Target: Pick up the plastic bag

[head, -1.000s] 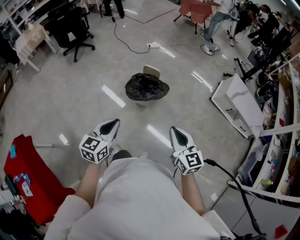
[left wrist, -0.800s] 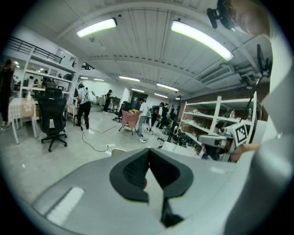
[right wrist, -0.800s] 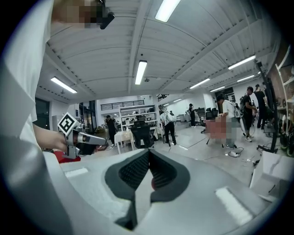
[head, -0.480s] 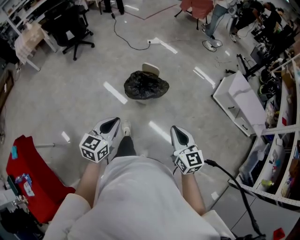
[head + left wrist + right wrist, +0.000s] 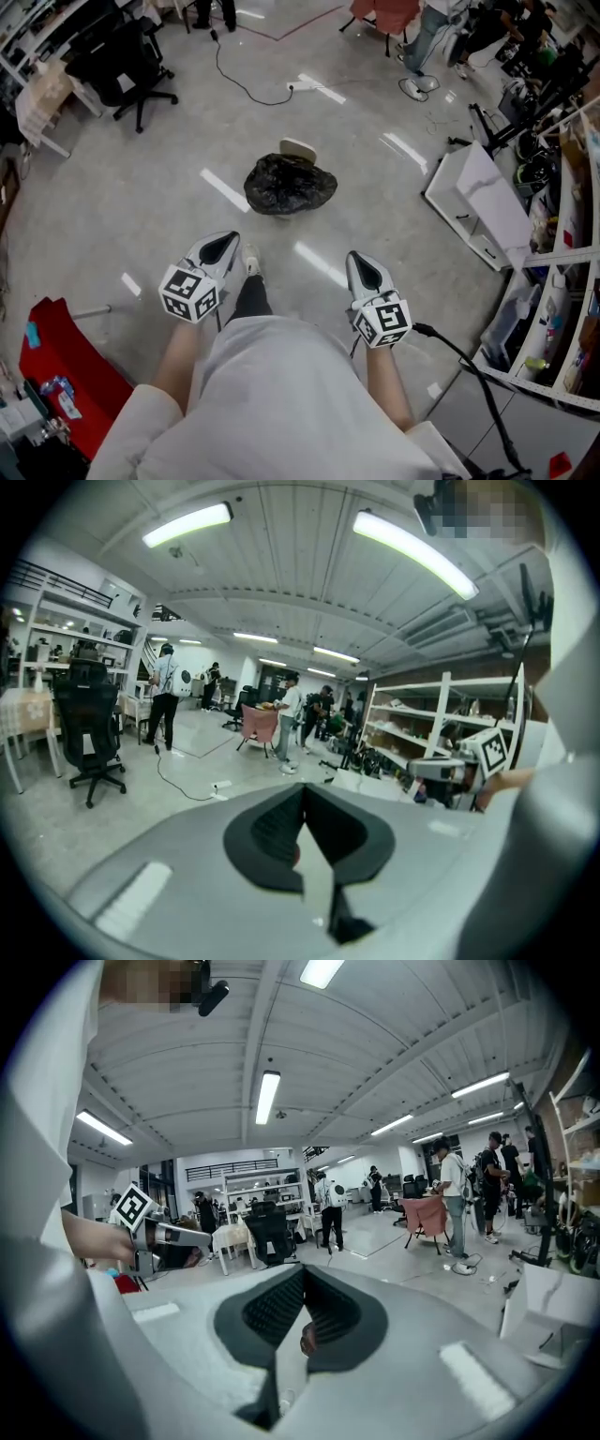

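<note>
A crumpled black plastic bag (image 5: 290,185) lies on the grey floor ahead of me in the head view, with a beige lid-like piece (image 5: 298,147) just behind it. My left gripper (image 5: 228,240) is held at waist height, well short of the bag, shut and empty. At the same height my right gripper (image 5: 362,260) is also shut with nothing in it. The left gripper view (image 5: 302,801) and the right gripper view (image 5: 302,1283) both look out across the room with the jaws together; the bag is not visible in either.
A white cabinet (image 5: 475,203) lies on the floor at the right, beside shelving (image 5: 562,281). A black office chair (image 5: 117,66) stands at the far left, a cable (image 5: 234,80) trails beyond the bag, and a red object (image 5: 66,366) sits near my left. People stand far off.
The view has advanced toward the bag, which sits slightly nearer and lower in the frame. One shoe has stepped forward between the grippers. Both grippers stay shut and level.
</note>
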Demonstrator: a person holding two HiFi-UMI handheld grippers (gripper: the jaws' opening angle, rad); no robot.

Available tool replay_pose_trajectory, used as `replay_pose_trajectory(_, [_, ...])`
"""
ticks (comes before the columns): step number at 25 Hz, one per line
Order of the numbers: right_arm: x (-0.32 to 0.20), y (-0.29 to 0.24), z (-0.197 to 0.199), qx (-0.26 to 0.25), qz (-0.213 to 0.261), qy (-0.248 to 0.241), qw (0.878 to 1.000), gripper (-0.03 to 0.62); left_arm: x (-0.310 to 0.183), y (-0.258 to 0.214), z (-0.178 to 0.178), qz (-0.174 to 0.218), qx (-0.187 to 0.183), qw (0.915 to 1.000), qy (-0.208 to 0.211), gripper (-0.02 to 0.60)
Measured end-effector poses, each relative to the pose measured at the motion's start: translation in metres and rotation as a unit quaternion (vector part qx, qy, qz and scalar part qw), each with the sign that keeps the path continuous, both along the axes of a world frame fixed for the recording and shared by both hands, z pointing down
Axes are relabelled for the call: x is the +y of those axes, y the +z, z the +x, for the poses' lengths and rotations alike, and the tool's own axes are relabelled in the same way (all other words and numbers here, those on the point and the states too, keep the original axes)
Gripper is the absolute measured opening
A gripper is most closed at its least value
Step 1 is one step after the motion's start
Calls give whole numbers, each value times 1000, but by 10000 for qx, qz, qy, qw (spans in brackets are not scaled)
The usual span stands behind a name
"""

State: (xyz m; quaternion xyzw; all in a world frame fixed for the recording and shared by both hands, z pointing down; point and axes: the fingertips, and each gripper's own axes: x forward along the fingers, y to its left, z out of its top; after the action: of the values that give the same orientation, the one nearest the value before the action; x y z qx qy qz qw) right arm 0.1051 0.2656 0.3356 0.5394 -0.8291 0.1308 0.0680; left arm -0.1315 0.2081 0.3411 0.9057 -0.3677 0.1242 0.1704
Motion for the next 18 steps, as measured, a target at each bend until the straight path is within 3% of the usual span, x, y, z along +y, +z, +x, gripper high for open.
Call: replay_pose_trajectory(18, [-168, 4, -59, 165, -330, 482, 9982, 2, -188, 10, -60, -134, -258, 9975, 651, 5])
